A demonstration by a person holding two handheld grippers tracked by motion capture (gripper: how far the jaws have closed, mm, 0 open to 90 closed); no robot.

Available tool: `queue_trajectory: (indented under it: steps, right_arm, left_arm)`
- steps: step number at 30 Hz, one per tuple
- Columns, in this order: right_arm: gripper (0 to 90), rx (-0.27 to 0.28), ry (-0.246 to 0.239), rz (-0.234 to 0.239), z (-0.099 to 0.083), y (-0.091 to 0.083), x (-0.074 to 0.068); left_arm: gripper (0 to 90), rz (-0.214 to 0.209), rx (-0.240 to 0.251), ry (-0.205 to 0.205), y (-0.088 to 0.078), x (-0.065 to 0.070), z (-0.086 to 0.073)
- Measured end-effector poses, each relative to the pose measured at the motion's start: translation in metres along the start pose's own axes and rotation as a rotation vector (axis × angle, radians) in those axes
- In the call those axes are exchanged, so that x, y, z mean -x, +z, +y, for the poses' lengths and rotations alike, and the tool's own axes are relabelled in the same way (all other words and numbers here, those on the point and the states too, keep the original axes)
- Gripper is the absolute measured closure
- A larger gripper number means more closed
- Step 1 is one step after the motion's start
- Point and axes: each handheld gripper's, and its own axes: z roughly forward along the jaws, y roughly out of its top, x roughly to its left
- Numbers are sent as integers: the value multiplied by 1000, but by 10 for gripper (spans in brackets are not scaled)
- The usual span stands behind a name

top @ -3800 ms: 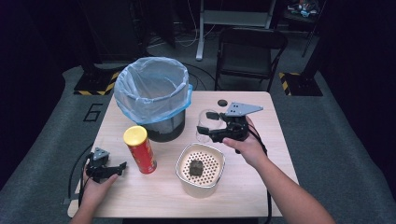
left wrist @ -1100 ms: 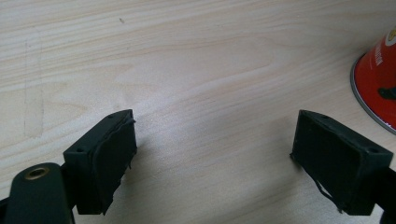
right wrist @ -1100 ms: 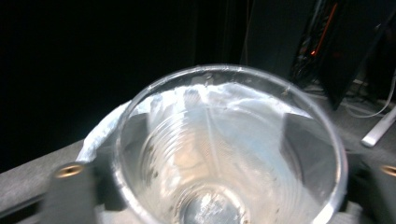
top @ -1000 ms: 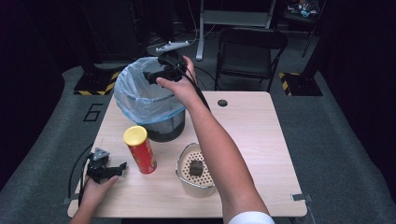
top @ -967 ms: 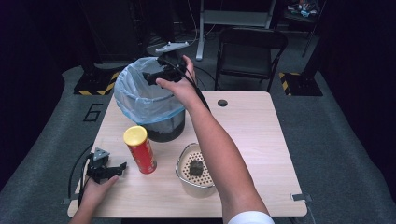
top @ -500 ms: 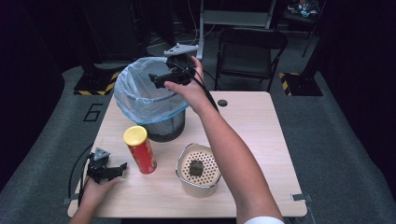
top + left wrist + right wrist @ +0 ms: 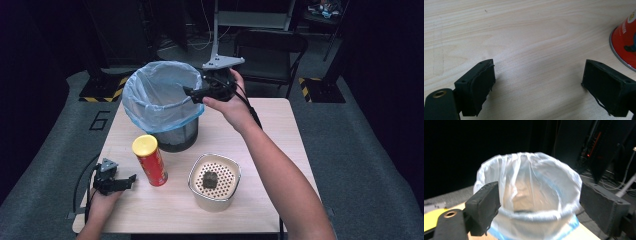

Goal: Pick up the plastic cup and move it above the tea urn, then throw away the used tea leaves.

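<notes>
Since a second ago the right gripper [image 7: 194,94] has drawn back from above the middle of the bin [image 7: 161,102] to its right rim, and its jaws have just been closing a little, with nothing between them. The right arm stretches long across the table [image 7: 260,125], forearm raised, the hand wrapped round the gripper's body with the grey plate on top and the jaws pointing left at the bin's blue liner. In the right gripper view the jaws [image 7: 534,207] stand apart and empty, and the bin [image 7: 529,195] sits straight ahead of them and slightly below; it is blurred, and a brownish shape at its bottom cannot be made out. The left gripper [image 7: 131,178] rests low on the table's near left corner, the hand under it cut off by the frame edge. In its own view its jaws [image 7: 537,82] are spread wide over bare wood, and the red can [image 7: 625,42] stands beyond the right jaw, cropped at the edge. A white perforated bowl [image 7: 215,182] holds a dark lump whose nature is unclear.
</notes>
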Motion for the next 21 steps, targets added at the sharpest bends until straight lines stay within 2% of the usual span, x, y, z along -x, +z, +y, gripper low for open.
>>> queue_trajectory:
  steps: [1, 4, 7, 14, 19, 21]
  right_arm:
    - [177, -8, -12, -14, -3, -4, 0]
    - [179, -33, 6, -31, -12, -14, -1]
    - [179, -27, 18, -31, -23, -24, 0]
    - [180, -2, 40, -35, -47, -41, 6]
    - [183, -1, 20, -56, -68, -53, 10]
    - [185, -17, 11, -78, -79, -56, 13]
  left_arm:
    - [105, 5, -1, 14, 0, -1, 0]
    - [106, 6, -1, 9, 0, -1, 0]
    - [106, -6, -1, -13, -2, -1, 0]
    - [105, -35, 18, -22, -12, -2, 5]
    - [105, -51, 48, 16, -26, 9, 15]
    - [105, -52, 56, 29, -29, 13, 17]
